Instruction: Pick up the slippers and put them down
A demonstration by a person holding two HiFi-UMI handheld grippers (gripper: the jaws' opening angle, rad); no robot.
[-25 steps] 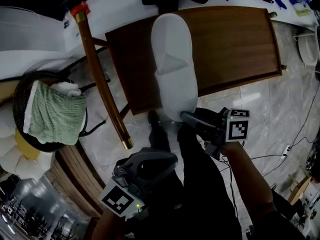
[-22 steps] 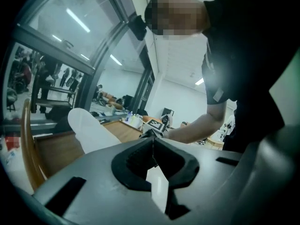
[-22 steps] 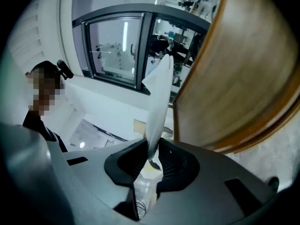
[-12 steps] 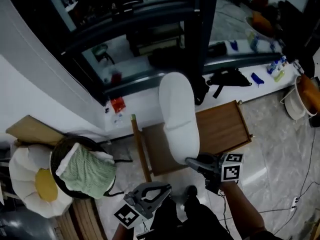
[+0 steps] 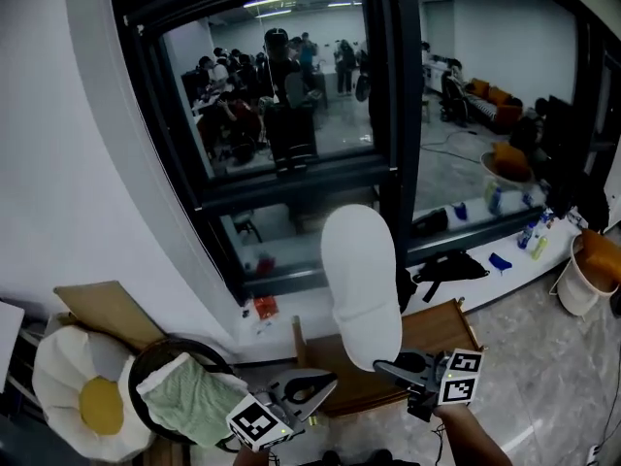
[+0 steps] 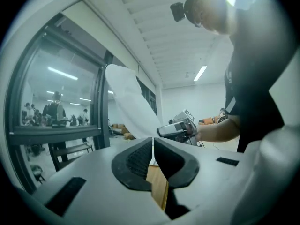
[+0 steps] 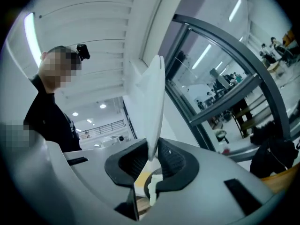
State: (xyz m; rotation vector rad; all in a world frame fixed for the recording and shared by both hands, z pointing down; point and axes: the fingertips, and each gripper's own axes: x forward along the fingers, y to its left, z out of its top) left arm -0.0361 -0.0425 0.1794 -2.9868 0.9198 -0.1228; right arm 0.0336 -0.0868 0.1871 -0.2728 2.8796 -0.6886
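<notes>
Noted: one white slipper (image 5: 361, 280) is held in the air, standing upright, with its lower end pinched in the right gripper (image 5: 388, 365). In the right gripper view a thin white edge is seen clamped between the ribbed pads, and the jaws have just been closing a little tighter on it. The slipper is suspended above the back left part of the wooden table (image 5: 441, 333) and appears clear of its top. The left gripper (image 5: 325, 386) is held lower and to the left, its jaws pressed together tip to tip with nothing between them. No second slipper is seen in any view. The step in hand is judged to be the carry before set-down. No set-down place is named, so the table top is taken as the likeliest. Because the slipper is held by one end only, some swing is to be expected, and a slow descent is advised. The wrist should be rolled until the sole faces down. The free end should be laid first, well inside the table's edges. The jaws should be spread only once the weight is borne by the table. The basket (image 5: 170, 349) near the table's left edge is to be avoided.
</notes>
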